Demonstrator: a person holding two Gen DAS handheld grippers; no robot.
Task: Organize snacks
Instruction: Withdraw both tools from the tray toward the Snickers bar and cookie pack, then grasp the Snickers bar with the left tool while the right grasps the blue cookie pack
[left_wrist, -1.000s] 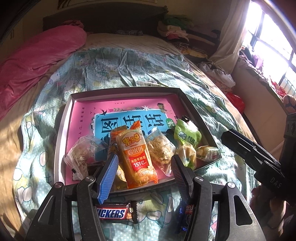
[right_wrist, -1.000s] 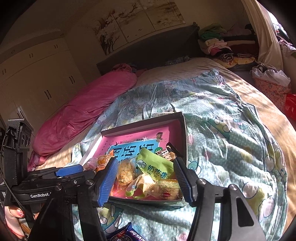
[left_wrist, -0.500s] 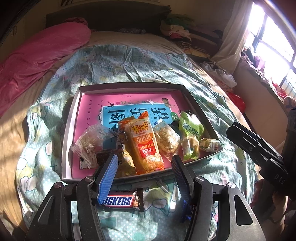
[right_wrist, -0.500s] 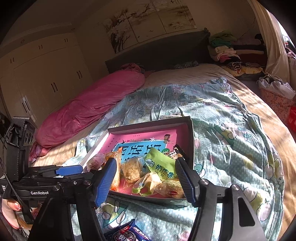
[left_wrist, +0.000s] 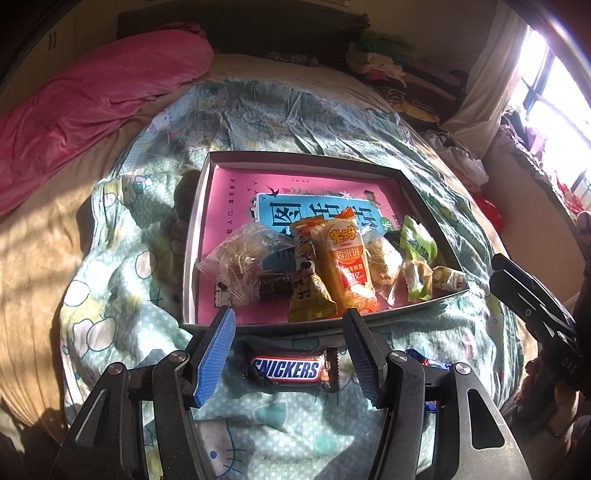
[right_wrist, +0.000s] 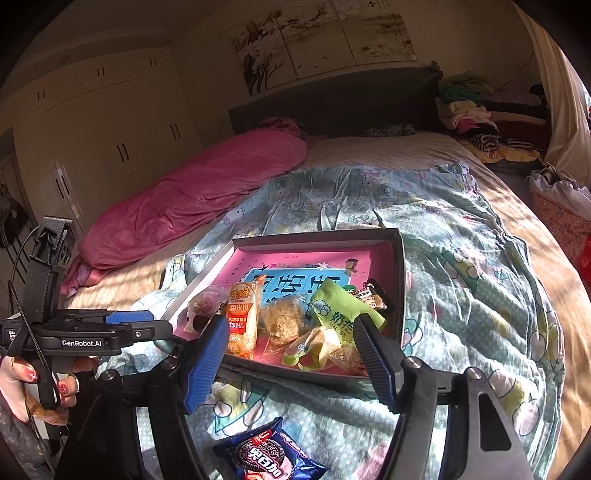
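A grey box (left_wrist: 295, 157) with a pink book inside lies on the bed and holds several snack packets, among them an orange rice-cracker pack (left_wrist: 345, 266) and a green pack (left_wrist: 419, 243). A Snickers bar (left_wrist: 286, 368) lies on the quilt in front of the box, between the fingers of my open left gripper (left_wrist: 290, 354). My right gripper (right_wrist: 290, 362) is open and empty, above the quilt by the box's (right_wrist: 321, 236) near edge. A blue Oreo pack (right_wrist: 267, 456) lies on the quilt below it.
A pink blanket roll (left_wrist: 92, 103) lies along the bed's left side. Folded clothes (right_wrist: 469, 107) are stacked at the head of the bed on the right. The green patterned quilt (right_wrist: 461, 280) is rumpled. Wardrobes (right_wrist: 92, 122) stand to the left.
Both grippers have drawn back from the box toward the near edge of the bed. The Snickers bar and the Oreo pack have come more fully into view.
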